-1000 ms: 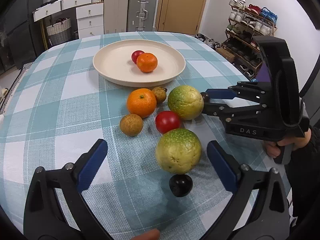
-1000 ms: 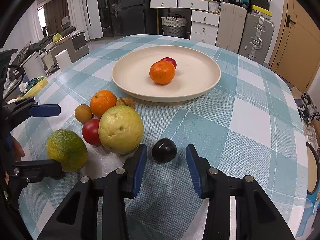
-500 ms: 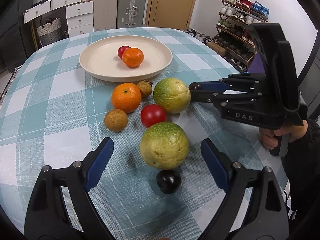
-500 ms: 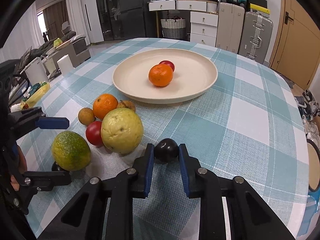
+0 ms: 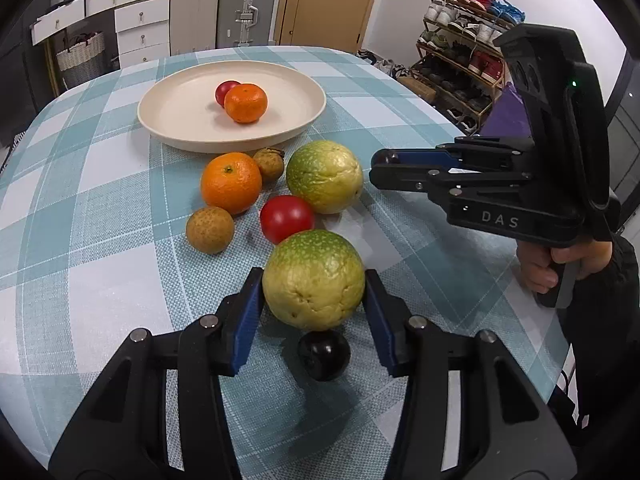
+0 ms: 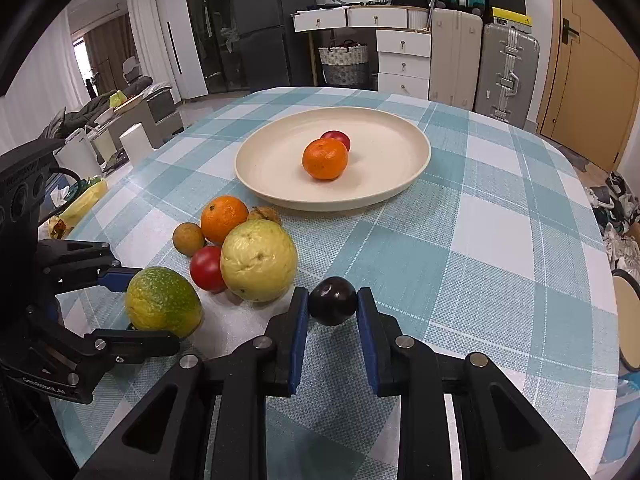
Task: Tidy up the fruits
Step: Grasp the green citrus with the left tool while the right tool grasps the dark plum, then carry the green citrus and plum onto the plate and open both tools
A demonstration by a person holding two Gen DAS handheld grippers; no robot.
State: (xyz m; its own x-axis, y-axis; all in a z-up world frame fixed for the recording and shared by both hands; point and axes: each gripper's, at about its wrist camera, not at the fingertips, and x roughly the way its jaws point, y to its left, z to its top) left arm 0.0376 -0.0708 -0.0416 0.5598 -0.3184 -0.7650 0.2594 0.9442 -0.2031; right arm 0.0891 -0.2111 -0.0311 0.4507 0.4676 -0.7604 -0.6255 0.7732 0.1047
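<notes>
On the checked teal-and-white cloth covering the surface [image 6: 500, 240], two hand-held grippers work side by side. At the near edge of the fruit cluster, the left gripper [image 5: 314, 292] has just been closing its blue-padded fingers [image 5: 248, 316] on a large green-and-yellow round citrus fruit [image 5: 314, 278], and the pads now press against both its sides. Just below that fruit, between the finger arms, a small dark purple plum-like fruit [image 5: 324, 354] lies on the cloth.

The right gripper [image 6: 332, 312] has its fingers drawn in tight on a second small dark round fruit [image 6: 333, 306], clamped between the blue pads. A hand [image 5: 560, 264] in a dark sleeve grips its handle.

Between the two grippers and the plate sit the loose fruits — a pale yellow-green round citrus [image 6: 259, 260], a red tomato-like fruit [image 6: 206, 269], an orange mandarin [image 6: 224, 218], a small brown round fruit [image 6: 188, 239] and another brownish one [image 6: 265, 214] close to the plate's rim. The wide cream-coloured round plate [image 6: 380, 184] lies beyond them — holding an orange mandarin [image 6: 325, 159] with a small red fruit [image 6: 337, 139] touching behind it.
</notes>
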